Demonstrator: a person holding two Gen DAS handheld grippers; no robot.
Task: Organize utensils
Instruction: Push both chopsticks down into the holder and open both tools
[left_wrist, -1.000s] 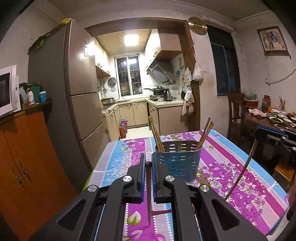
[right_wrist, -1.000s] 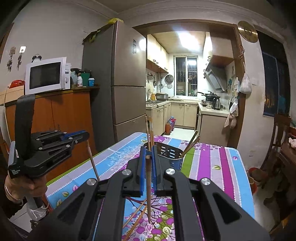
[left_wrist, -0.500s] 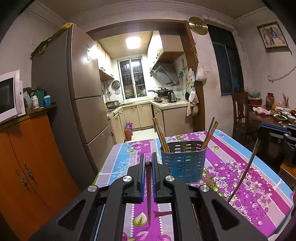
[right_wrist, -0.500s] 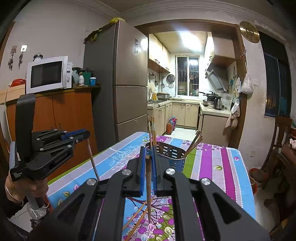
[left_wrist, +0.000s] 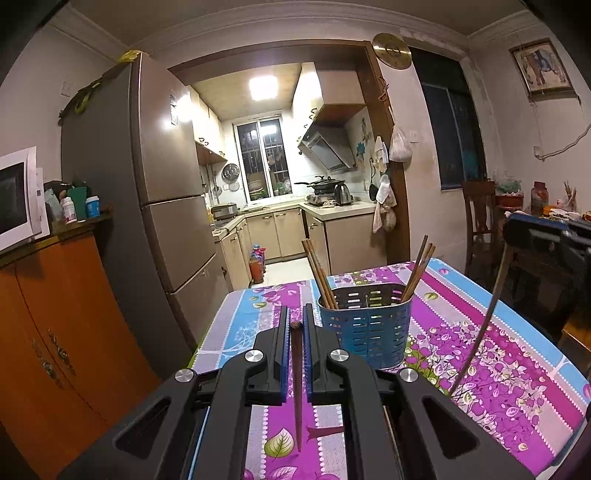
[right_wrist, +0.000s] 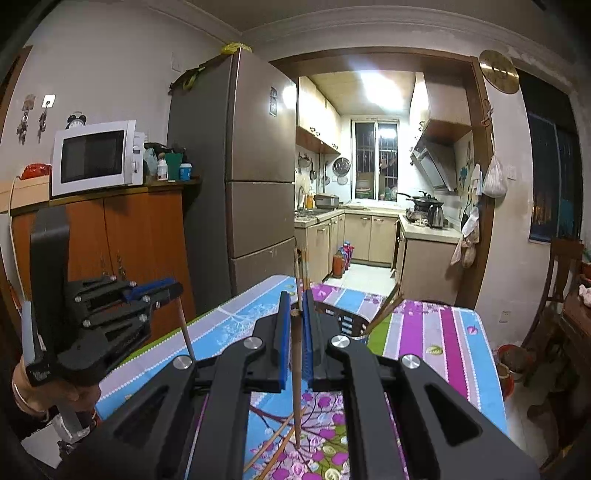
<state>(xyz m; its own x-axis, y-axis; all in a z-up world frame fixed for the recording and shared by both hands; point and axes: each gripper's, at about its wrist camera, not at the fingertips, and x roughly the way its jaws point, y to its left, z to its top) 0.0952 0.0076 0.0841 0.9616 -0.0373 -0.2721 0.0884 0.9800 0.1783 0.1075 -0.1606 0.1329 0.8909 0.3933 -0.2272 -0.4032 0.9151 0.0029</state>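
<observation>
A chopstick (left_wrist: 296, 384) is clenched upright in each tool (left_wrist: 294, 332); either may be tipped past the blue utensil holder (left_wrist: 365, 325) onto the bench (left_wrist: 517, 369).

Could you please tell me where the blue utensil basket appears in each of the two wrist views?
Left wrist view: the blue utensil basket stands right of centre on the table, in full view.
Right wrist view: the basket sits at centre, mostly hidden behind the tongs.
Shared landmark: the refrigerator.

Blue holder (right_wrist: 347, 321) mostly hidden behind the right gripper's fingers (right_wrist: 282, 332); loose chopsticks (right_wrist: 273, 443) partly covered.
</observation>
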